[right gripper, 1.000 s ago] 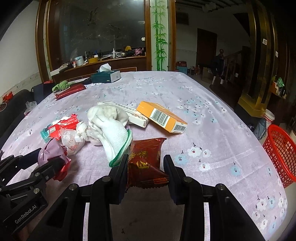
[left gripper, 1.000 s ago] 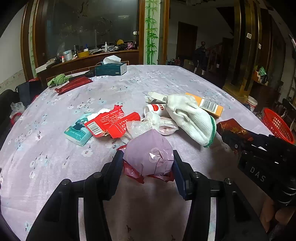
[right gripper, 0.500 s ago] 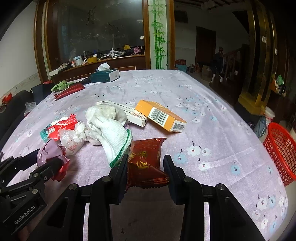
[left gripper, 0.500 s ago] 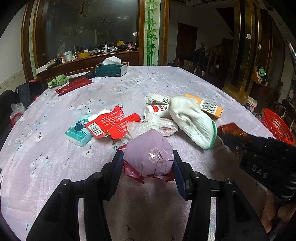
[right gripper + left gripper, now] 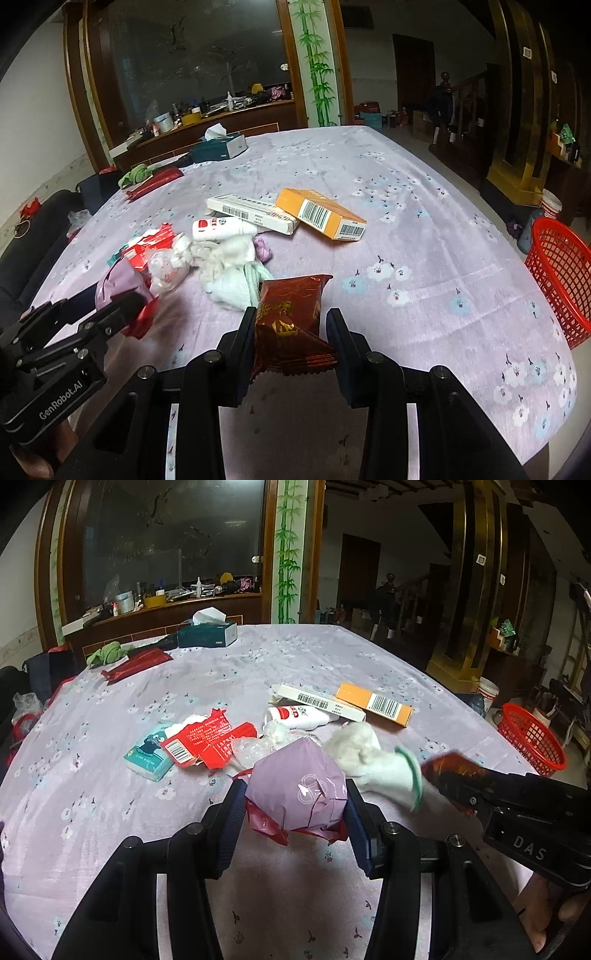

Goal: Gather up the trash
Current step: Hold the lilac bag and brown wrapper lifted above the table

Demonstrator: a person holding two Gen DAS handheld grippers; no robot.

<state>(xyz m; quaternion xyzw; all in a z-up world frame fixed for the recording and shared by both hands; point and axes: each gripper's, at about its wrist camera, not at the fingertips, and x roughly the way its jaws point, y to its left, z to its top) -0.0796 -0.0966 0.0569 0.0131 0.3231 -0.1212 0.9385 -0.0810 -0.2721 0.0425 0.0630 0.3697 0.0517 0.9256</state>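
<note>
Dark-red foil snack wrapper (image 5: 291, 325), crinkled, gold lettering: pinched in the right hand-held gripper (image 5: 290, 334), now raised off the table (image 5: 424, 236) and carried rightward from the white glove (image 5: 231, 282) it lay beside, so one item looks ready for the red basket (image 5: 559, 273) (off the table's right edge). Lilac bag (image 5: 297, 786), red plastic beneath: unmoved, clamped in the left hand-held gripper (image 5: 295, 806) over the table's near edge, other litter just beyond.

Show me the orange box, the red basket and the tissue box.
orange box (image 5: 320, 214), right wrist view, top face by the barcode
red basket (image 5: 561, 273), right wrist view, mesh wall
tissue box (image 5: 207, 634), left wrist view, front side
</note>
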